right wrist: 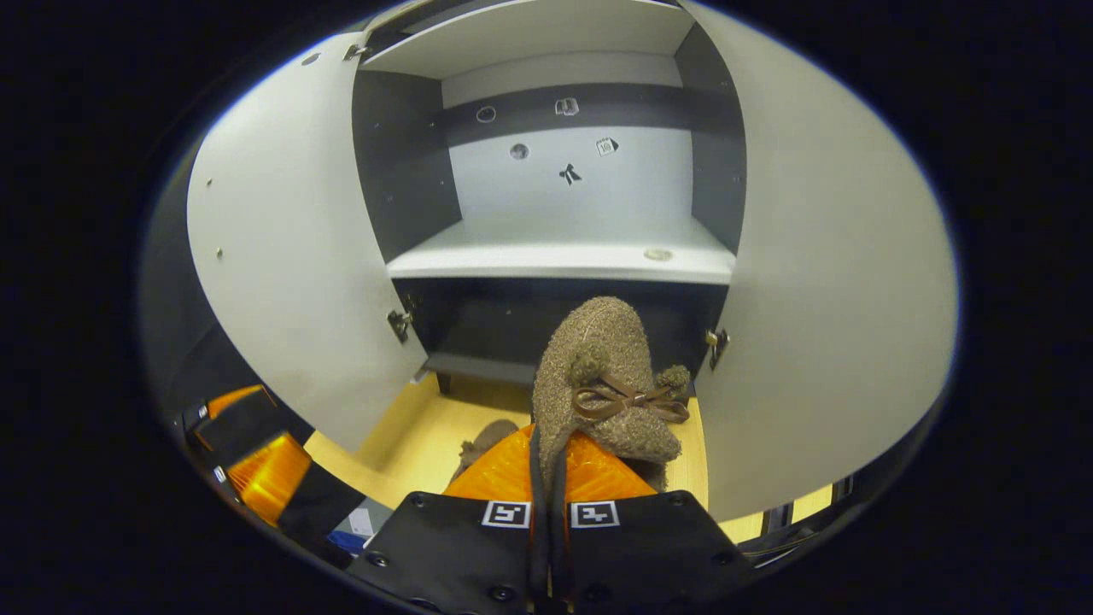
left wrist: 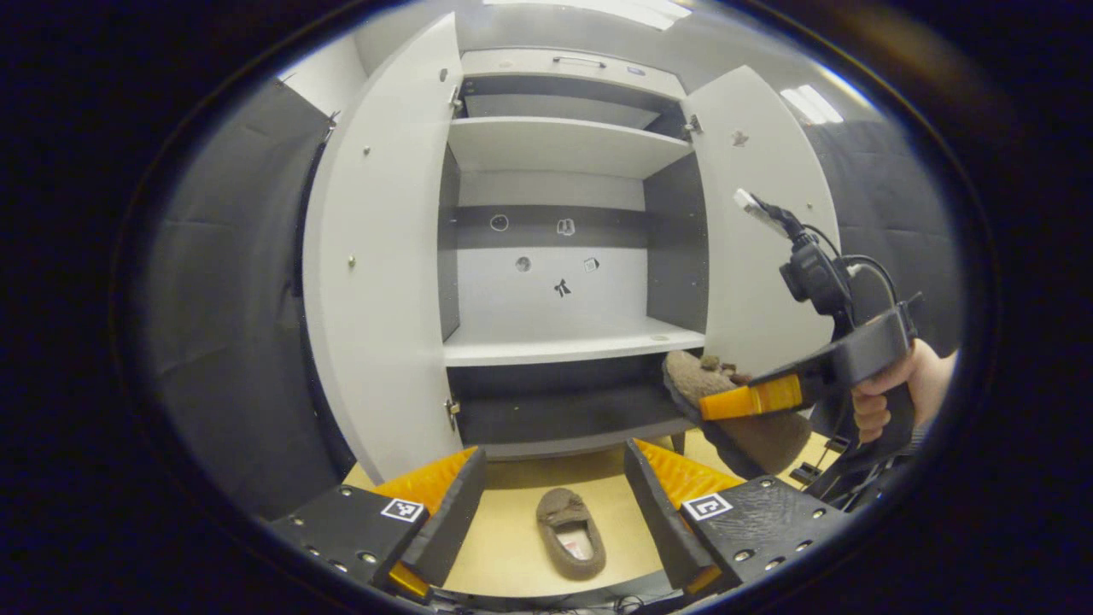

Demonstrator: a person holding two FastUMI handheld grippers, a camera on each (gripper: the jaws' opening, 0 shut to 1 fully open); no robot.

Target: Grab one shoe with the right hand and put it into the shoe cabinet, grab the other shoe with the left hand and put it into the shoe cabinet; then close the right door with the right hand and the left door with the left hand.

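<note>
Now right gripper (right wrist: 551, 478) fingers clamp a slipper (right wrist: 602, 376) before the open cabinet (left wrist: 564, 342); left gripper (left wrist: 555, 500) fingers gape over the wooden floor (left wrist: 504, 547).

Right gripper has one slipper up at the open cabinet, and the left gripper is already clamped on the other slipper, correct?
Not quite. The right gripper does hold one slipper at the open cabinet, but the left gripper is open, and the other slipper lies ungripped on the floor between its fingers, as the left gripper view shows.

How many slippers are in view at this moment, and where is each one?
2. One slipper is clamped in the right gripper, held in front of the cabinet's bottom compartment. The other slipper lies on the floor between the left gripper's open fingers.
</note>
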